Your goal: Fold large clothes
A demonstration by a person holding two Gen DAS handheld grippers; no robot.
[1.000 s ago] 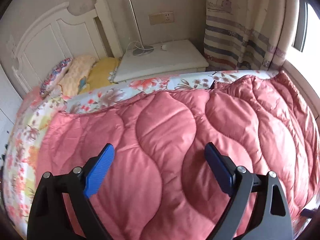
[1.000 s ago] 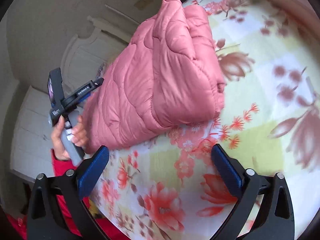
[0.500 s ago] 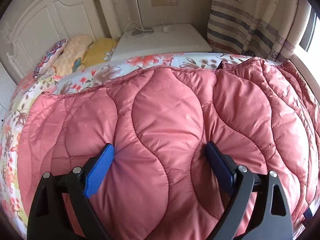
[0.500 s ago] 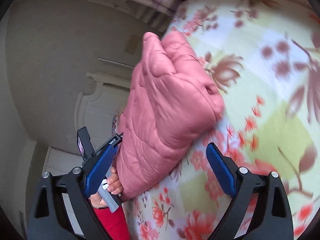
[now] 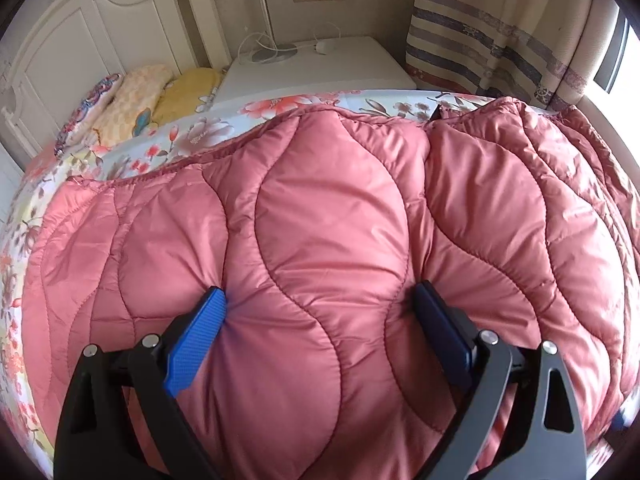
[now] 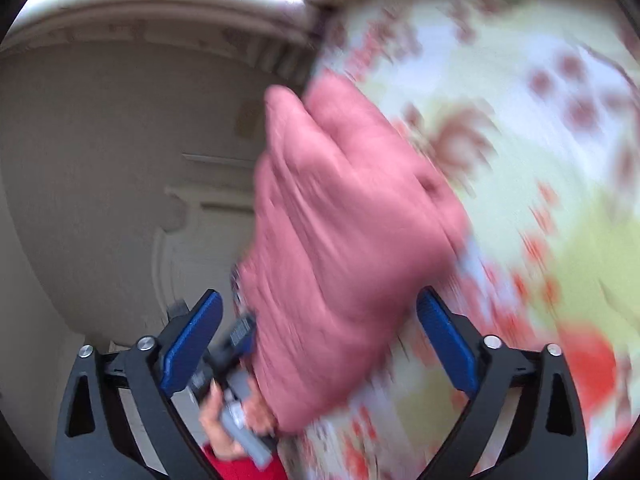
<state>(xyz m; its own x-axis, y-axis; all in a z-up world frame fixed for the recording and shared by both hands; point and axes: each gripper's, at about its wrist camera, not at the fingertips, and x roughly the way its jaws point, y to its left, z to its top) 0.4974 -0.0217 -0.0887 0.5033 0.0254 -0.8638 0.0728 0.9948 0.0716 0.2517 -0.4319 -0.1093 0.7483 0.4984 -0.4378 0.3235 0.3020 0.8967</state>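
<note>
A pink quilted coat point(image 5: 328, 220) lies folded in a thick bundle on the floral bed sheet point(image 5: 200, 132). My left gripper point(image 5: 318, 290) points down onto it, jaws wide apart, and both blue fingertips point(image 5: 208, 312) dent the padding with a bulge of coat between them. In the blurred right wrist view the coat point(image 6: 344, 220) lies further off on the sheet point(image 6: 540, 160). My right gripper point(image 6: 320, 294) hangs short of it, its jaws opening with nothing between them. A hand point(image 6: 224, 420) holds the left gripper point(image 6: 240, 332) at the coat's near-left edge.
A white nightstand point(image 5: 316, 68) with a lamp base point(image 5: 276, 54) stands behind the bed. Pillows point(image 5: 140, 92) lean on the white headboard point(image 5: 80, 40) at the left. A striped curtain point(image 5: 500, 20) hangs at the right. A red sleeve point(image 6: 240, 468) shows at the bottom.
My left gripper came down onto the coat and its fingertips now sink into the padding. The right wrist view has rolled and tipped, so the coat now appears upright and blurred.
</note>
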